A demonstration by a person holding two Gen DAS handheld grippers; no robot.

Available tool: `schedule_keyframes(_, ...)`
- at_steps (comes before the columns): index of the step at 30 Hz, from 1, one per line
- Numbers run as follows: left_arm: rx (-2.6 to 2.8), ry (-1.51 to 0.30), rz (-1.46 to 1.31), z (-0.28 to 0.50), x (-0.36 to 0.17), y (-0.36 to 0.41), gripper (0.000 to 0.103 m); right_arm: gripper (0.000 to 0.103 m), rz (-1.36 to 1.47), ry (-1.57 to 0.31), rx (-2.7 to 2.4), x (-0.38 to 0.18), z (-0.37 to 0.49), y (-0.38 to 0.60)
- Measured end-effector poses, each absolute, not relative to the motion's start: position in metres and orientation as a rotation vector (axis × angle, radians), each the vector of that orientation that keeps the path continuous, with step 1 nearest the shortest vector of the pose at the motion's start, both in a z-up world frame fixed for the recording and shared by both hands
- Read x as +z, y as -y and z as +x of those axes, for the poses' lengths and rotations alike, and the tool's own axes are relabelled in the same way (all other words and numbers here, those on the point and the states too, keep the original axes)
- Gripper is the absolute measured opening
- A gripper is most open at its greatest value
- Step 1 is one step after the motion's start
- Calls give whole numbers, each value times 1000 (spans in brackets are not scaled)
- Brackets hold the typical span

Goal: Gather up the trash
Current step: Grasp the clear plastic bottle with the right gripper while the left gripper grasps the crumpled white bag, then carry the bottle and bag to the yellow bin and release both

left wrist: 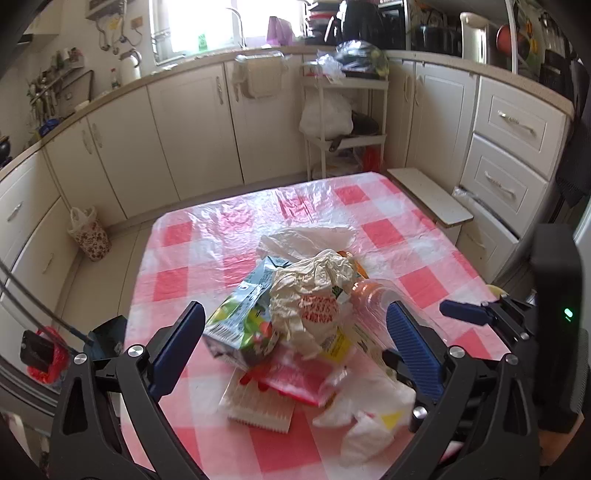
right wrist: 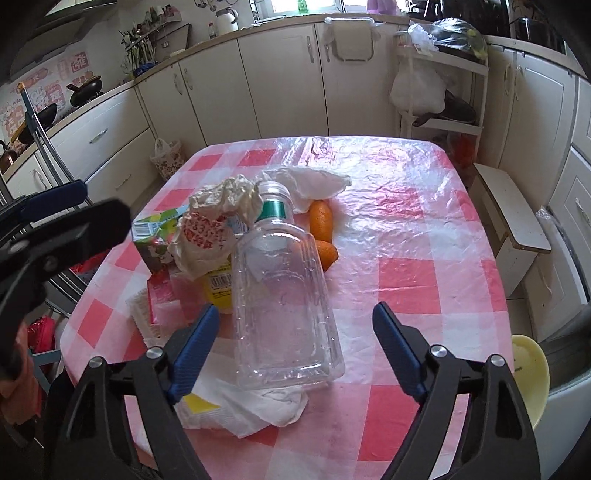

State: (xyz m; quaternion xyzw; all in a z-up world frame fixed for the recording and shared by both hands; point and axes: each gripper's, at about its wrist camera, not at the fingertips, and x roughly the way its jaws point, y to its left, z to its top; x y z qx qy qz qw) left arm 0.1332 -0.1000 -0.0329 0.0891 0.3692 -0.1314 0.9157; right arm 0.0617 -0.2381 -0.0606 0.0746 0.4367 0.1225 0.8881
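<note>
Bright daylight from blown-out window (left wrist: pixel 207 26), glare on plastic table cover (right wrist: pixel 388 192), fisheye-bent edges, perhaps slight blur

I see a pink-and-white checked tablecloth (right wrist: pixel 406 273) under clear film. Clear bottle (right wrist: pixel 284 306) with green neck band, orange peels (right wrist: pixel 320 225), green-printed carton (left wrist: pixel 240 325), cream wrapper (left wrist: pixel 310 299) with red print, yellow pack (right wrist: pixel 218 291). Gripper pads (right wrist: pixel 194 347) blue, frames black. Cabinets (left wrist: pixel 192 129) cream.

Cream cabinets (left wrist: pixel 192 125) wrap the far walls under a pale countertop (left wrist: pixel 110 92) — daylight pours through the far window (left wrist: pixel 207 26), a white shelf cart (left wrist: pixel 343 122) stands by them, pale tiled floor (left wrist: pixel 110 258) below.
</note>
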Motion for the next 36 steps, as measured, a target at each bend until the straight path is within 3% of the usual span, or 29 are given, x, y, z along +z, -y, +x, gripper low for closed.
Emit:
schedule_keyframes(3,-277,-812,206,157,-52,109,83,63,186,-935,279,-71,66,241)
schedule_keyframes(6,-271,-861,235,172,-71,114,66,60,189,-924,303,-71,66,240)
schedule_keyframes(8,-285,-895,228,179,-82,115,39,57,195,-917,320,-69,63,240)
schedule_keyframes(11,-314,-918,163,180,-86,107,23,55,218,-901,333,-64,60,244)
schedule_keyframes(28,-346,-816,-31,130,-18,66,21,55,461,-774,351,-26,53,297)
schedule_keyframes(36,-350,-805,-37,115,-7,67,22,55,278,-965,343,-50,63,280)
